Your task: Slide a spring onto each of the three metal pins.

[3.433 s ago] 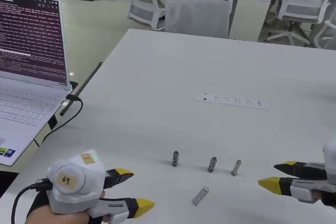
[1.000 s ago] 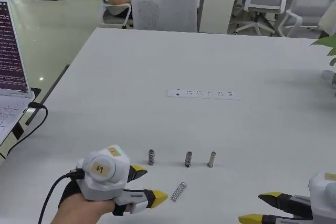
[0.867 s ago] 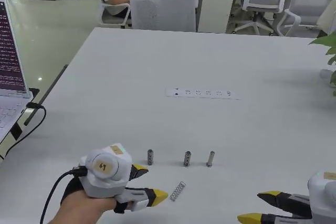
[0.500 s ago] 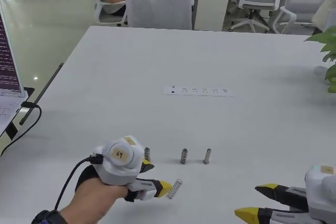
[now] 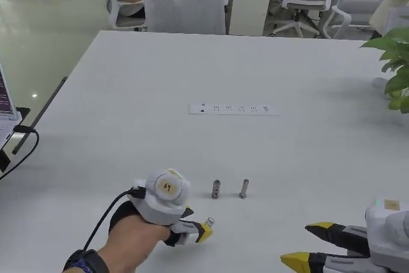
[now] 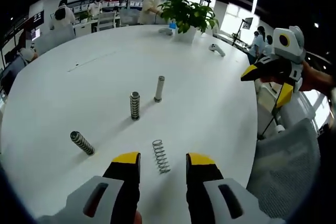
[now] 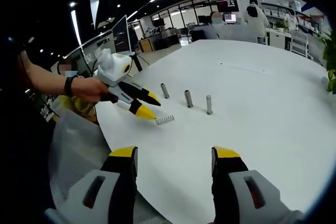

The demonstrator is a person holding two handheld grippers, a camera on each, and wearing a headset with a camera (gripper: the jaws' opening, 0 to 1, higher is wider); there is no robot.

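One loose spring (image 6: 160,153) lies on the worktop (image 6: 210,77) between the wide jaws of your left tool (image 6: 163,159), lengthwise along them. The bare pin (image 6: 159,88) stands beyond; your right tool (image 7: 176,153), also wide, is farther off.

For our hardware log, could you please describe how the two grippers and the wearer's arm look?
The left gripper and right gripper have white bodies with black jaws tipped yellow. The left bears a round sticker and trails a black cable. A dark wristband sits on that arm.

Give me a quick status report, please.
Left gripper open, at loose spring. Right gripper open, hovering aside. Third pin bare. Nothing in the way.
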